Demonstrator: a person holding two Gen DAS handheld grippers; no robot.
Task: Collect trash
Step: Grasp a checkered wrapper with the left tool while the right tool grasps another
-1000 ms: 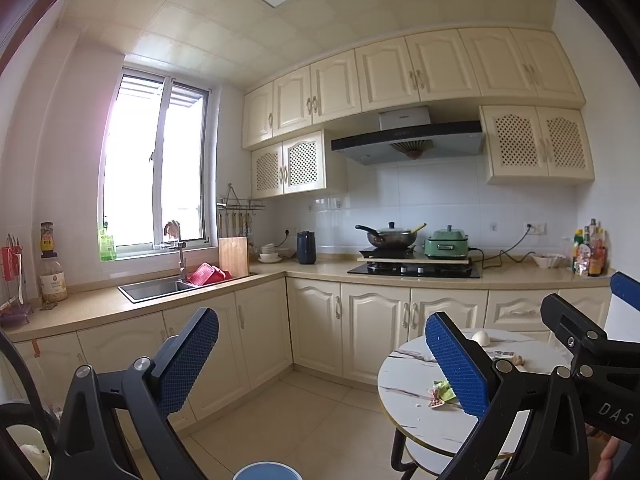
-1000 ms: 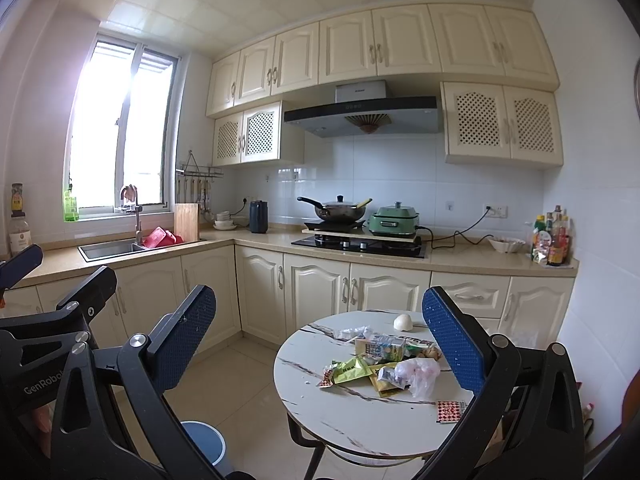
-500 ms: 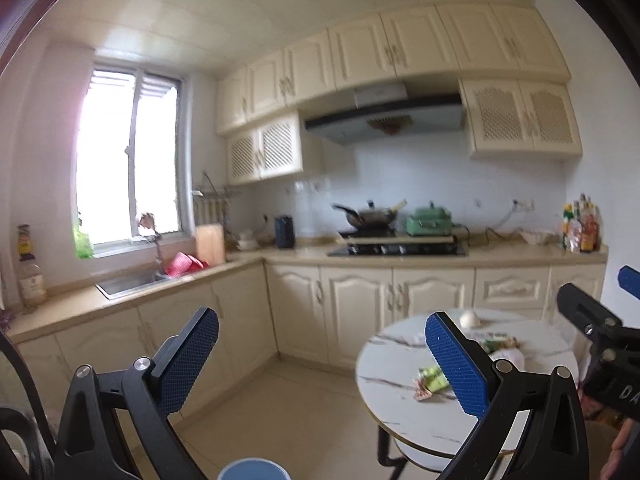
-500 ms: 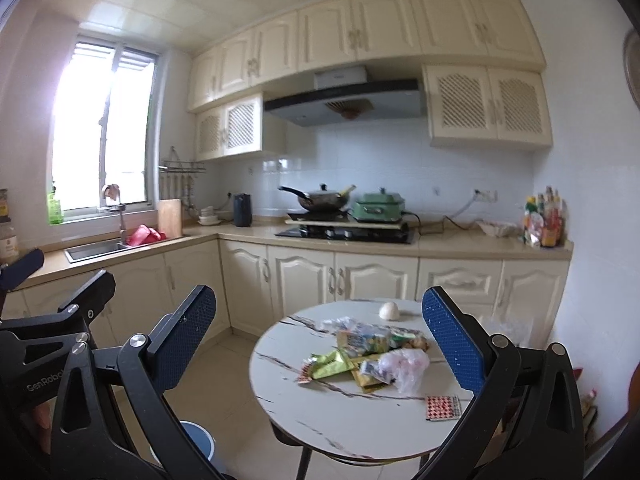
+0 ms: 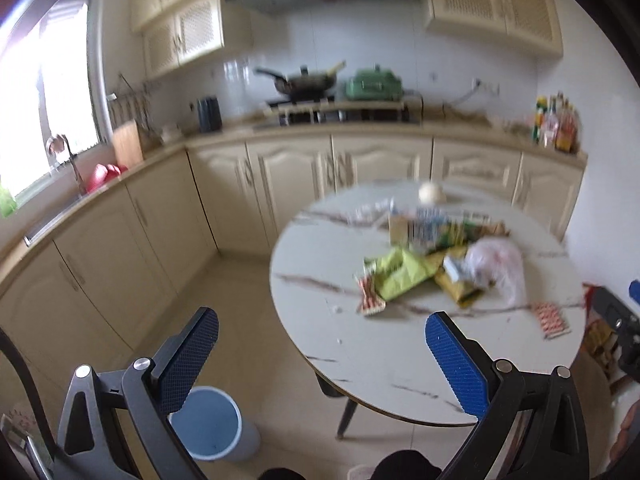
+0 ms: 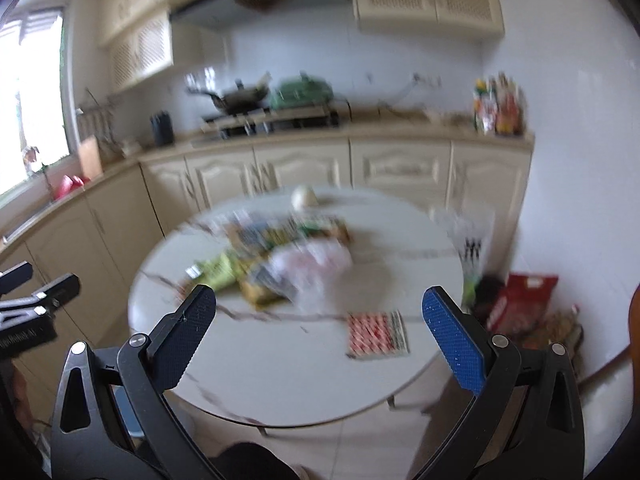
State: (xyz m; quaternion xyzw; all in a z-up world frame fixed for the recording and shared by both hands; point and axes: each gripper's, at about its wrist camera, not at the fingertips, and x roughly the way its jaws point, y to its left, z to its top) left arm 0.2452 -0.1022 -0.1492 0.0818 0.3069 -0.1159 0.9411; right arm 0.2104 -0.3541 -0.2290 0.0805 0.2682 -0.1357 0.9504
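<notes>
A pile of trash lies on the round white marble table [image 5: 360,364]: a green wrapper [image 5: 398,274], a clear plastic bag [image 5: 498,266], a yellow packet [image 5: 460,288] and red-patterned wrappers [image 5: 551,319]. A blue bin [image 5: 214,426] stands on the floor left of the table. My left gripper [image 5: 322,354] is open and empty, above the table's near edge. My right gripper [image 6: 320,334] is open and empty over the table [image 6: 256,380], near a red-patterned wrapper [image 6: 378,334] and the blurred pile [image 6: 280,268].
Cream cabinets and a counter run along the back and left, with a stove, wok [image 5: 304,82] and green pot [image 5: 374,84]. A sink [image 5: 48,220] is at left. Bottles [image 5: 554,122] stand at the counter's right end. Red bags [image 6: 524,300] lie on the floor right of the table.
Both grippers have tilted down and moved closer to the table. The trash pile and the blue bin now fill more of each view. Both stay open.
</notes>
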